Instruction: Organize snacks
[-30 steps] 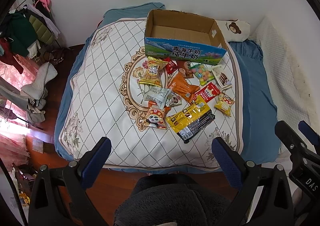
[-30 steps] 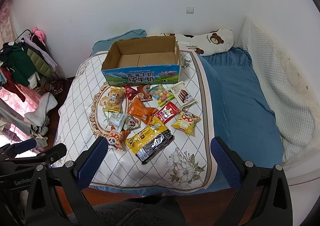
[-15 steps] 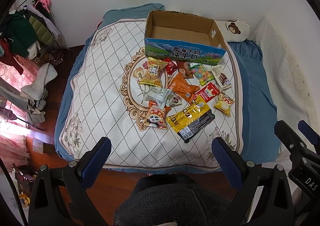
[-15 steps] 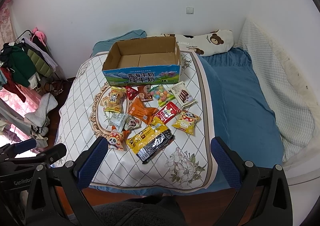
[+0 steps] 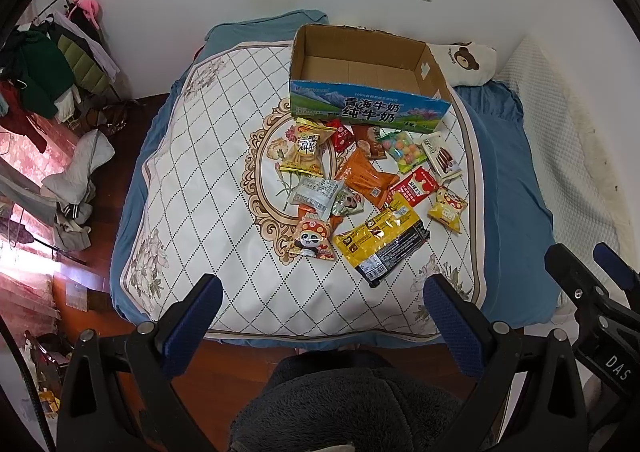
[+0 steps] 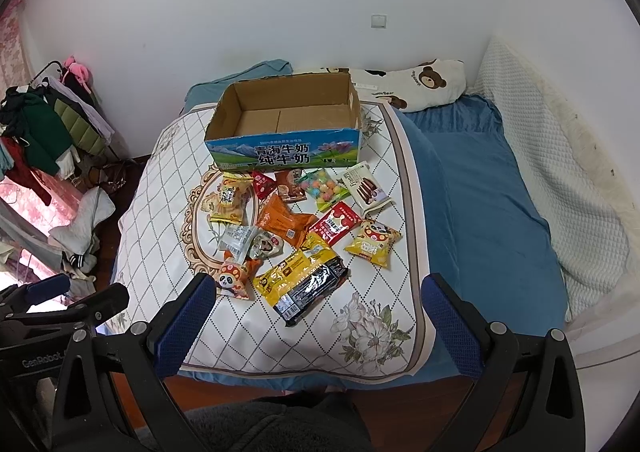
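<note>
Several snack packets lie in a loose pile on the quilted bed cover, just in front of an empty cardboard milk box. Nearest me is a large yellow-and-black pack, with a panda packet to its left and an orange pouch behind. My left gripper hangs open over the bed's near edge, well short of the pile. My right gripper is open too, at the same distance, holding nothing.
The bed cover has bare room left of the pile. A bear pillow and blue sheet lie to the right. Clothes hang on a rack at far left over a wooden floor. A dark fleece sleeve fills the bottom.
Both grippers have drifted very slightly; the bed and snacks sit a touch differently in view. Nothing was taken hold of or moved.
</note>
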The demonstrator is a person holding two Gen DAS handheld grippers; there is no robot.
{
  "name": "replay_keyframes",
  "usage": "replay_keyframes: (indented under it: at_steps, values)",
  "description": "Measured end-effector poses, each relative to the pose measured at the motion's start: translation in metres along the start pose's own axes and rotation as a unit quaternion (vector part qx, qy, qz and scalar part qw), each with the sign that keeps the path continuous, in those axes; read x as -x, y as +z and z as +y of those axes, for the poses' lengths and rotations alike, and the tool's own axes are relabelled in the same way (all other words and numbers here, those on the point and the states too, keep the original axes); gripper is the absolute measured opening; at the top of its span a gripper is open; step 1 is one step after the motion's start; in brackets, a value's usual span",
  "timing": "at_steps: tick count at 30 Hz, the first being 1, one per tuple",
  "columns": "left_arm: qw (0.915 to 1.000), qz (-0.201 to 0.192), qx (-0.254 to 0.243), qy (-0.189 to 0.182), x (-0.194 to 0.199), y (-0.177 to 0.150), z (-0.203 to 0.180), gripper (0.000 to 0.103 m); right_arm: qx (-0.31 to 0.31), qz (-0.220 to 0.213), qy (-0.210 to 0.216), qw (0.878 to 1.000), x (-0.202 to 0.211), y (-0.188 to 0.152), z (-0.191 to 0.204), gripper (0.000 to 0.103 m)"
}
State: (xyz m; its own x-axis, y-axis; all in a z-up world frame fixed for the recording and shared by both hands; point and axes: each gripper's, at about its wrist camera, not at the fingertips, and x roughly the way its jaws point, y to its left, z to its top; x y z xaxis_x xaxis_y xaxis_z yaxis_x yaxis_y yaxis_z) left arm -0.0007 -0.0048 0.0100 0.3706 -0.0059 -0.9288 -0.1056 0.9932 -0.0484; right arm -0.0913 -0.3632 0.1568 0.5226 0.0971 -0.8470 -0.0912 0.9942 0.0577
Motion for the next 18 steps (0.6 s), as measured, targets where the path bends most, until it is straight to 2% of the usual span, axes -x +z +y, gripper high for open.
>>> replay_keyframes:
  at_steps: [18]
  values:
    - [1.0000, -0.003, 0.001, -0.001, 0.0009, -0.0015, 0.0002, 0.103, -0.002, -0.003, -0.002, 1.000, 0.0056, -0.0002, 0.0012, 0.103]
